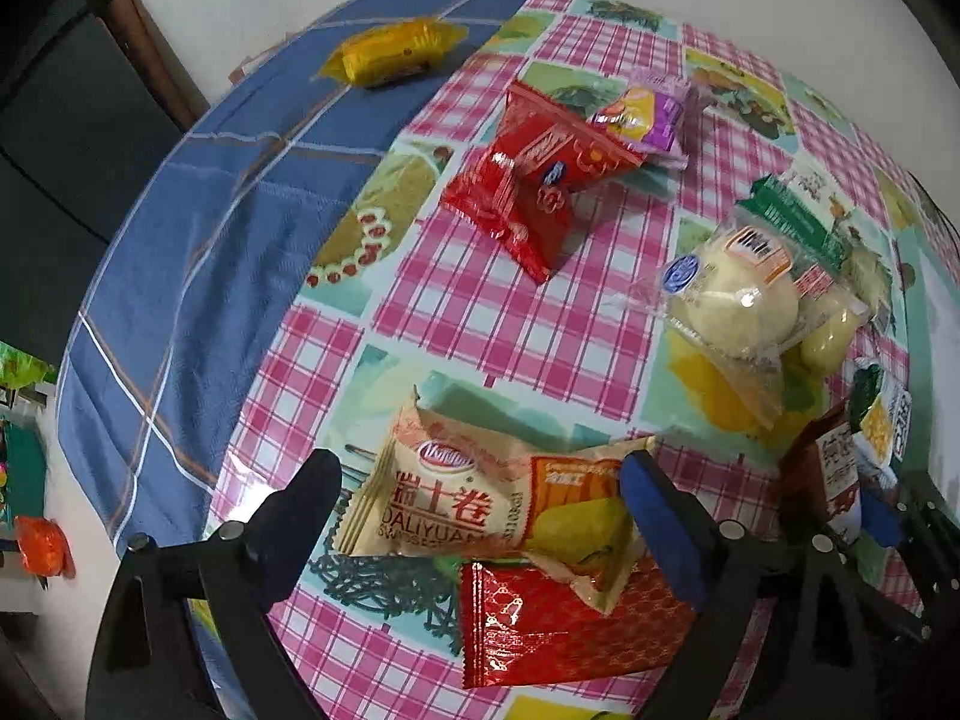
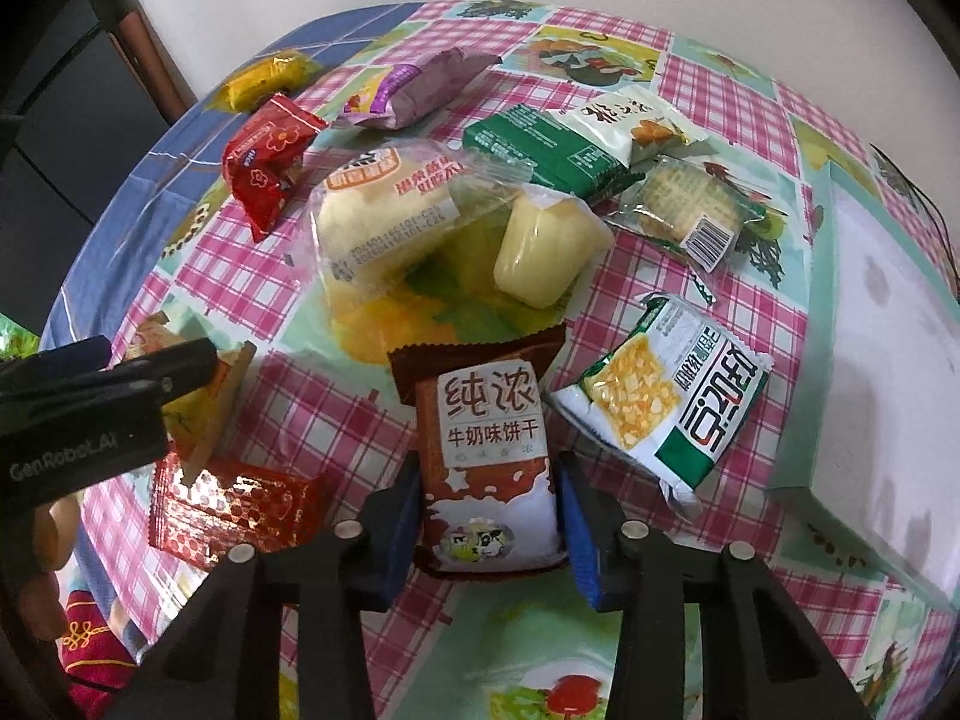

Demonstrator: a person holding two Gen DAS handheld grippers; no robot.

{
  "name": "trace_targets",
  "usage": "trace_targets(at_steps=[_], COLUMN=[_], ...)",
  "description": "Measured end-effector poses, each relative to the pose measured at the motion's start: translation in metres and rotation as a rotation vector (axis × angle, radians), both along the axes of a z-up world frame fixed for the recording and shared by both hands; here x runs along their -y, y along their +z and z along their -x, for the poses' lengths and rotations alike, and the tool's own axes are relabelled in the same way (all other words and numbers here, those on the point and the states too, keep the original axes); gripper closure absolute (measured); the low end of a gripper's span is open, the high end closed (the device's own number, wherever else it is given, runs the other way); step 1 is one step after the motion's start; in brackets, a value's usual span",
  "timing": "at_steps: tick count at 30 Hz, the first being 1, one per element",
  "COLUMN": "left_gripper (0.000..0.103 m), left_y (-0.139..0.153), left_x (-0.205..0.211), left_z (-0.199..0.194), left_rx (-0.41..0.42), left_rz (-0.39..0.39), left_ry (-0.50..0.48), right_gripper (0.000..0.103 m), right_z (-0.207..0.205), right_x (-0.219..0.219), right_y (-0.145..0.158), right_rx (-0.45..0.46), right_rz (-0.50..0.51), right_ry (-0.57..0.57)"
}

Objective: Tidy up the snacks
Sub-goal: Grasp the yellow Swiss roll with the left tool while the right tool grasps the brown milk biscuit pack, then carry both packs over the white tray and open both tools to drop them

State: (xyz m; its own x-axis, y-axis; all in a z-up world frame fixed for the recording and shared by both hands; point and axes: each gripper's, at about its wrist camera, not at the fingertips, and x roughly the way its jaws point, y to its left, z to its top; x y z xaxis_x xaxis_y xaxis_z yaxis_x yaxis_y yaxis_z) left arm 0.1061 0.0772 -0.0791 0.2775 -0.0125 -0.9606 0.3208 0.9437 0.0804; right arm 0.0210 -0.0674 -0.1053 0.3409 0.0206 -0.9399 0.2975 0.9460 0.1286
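Two grippers over a checked tablecloth (image 1: 480,324) strewn with wrapped snacks. Right gripper (image 2: 489,510): jaws closed in on the brown milk-biscuit packet (image 2: 486,450), blue pads against both long edges, packet lying flat, label up. Left gripper (image 1: 480,516): jaws spread wide, straddling the cream swiss-roll packet (image 1: 456,498); pads clear of the wrapper on both sides, nothing pinched. Swiss-roll packet resting partly on a red foil packet (image 1: 552,630).

Elsewhere on the cloth: clear-wrapped bun (image 2: 384,210), pale pudding cup (image 2: 546,252), green-and-white corn snack bag (image 2: 666,402) just beside the biscuit packet, green wafer pack (image 2: 540,150), purple packet (image 2: 414,90), red folded packet (image 2: 270,162), yellow packet (image 1: 390,51) well apart on the blue cloth (image 1: 180,240). Pale shallow box (image 2: 870,330) at the right edge of the table, probably the destination.

Step in hand, as judged: secure the biscuit packet, then lift.

- Confirm both pads seated on the packet body, not on the crimped seal only.
- Lift straight up before any sideways travel; avoid dragging the corn snack bag.
- Keep squeeze moderate: brittle contents likely.
- For the left side, centre the jaws across the swiss roll's narrow width before closing; keep the lower pad off the red foil packet underneath, otherwise risk of two packets rising together.
- Hold one gripper clear while the other moves, given the close spacing.
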Motion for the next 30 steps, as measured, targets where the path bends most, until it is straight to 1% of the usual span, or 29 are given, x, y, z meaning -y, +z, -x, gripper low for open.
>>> trace_targets(at_steps=[3,4,11,12,16,21,26,30], left_gripper=[0.009,0.009,0.009,0.012,0.022,0.03,0.031,0.031], left_y=[-0.006,-0.007,-0.014,-0.017,-0.021,-0.012,0.0,0.022], left_x=[-0.005,-0.006,-0.002,-0.001,0.003,-0.002,-0.008,-0.013], left_z=[-0.002,-0.002,0.0,0.004,0.011,0.018,0.022,0.022], left_rx=[-0.028,-0.03,-0.021,-0.015,-0.018,0.002,0.02,0.053], left_rz=[0.019,0.022,0.023,0.017,0.047,0.061,0.052,0.052], left_ry=[0.003,0.001,-0.005,-0.01,-0.008,0.013,0.041,0.069], right_gripper=[0.059,0.059,0.059,0.059,0.06,0.06,0.06,0.061], right_z=[0.002,0.007,0.011,0.013,0.014,0.017,0.021,0.028], right_x=[0.007,0.001,0.001,0.001,0.002,0.007,0.016,0.02], right_y=[-0.001,0.002,0.001,0.001,0.001,0.003,0.009,0.02], right_rx=[-0.003,-0.004,-0.01,-0.01,-0.009,-0.005,0.017,0.034], right_rz=[-0.006,-0.005,-0.007,-0.009,-0.016,-0.04,-0.06,-0.068], right_ry=[0.001,0.001,0.0,-0.001,-0.004,-0.013,-0.026,-0.028])
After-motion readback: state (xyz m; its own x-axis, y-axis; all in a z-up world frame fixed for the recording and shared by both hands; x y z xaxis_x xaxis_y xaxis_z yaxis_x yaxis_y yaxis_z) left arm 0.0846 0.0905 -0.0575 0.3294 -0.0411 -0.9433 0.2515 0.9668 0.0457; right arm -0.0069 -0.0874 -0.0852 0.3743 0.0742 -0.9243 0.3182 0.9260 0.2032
